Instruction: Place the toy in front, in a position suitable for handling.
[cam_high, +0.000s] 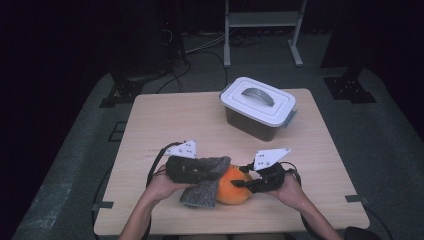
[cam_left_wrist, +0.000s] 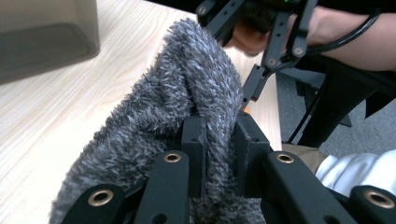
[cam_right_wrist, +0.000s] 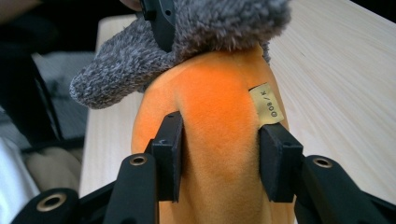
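Left gripper: jaws drawn close together on a fold of the grey fuzzy cloth, pile bunched between the pads; in the high view this gripper sits lower centre of the frame, the cloth draped from it and hanging down toward the worktop.

Right gripper: jaws partly closed, pads pressed into both flanks of the orange plush toy; the plush dents at the left pad; a small tan label on the toy lies just above the right pad. In the high view the right gripper comes in from the lower right against the toy.

Toy: lower centre of the high view, resting on the worktop between the two hands; the cloth lies over its upper left side, touching it.

Further out: a white-lidded storage box with a grey handle, upper centre-right of the high view, well apart from the toy; lid on.
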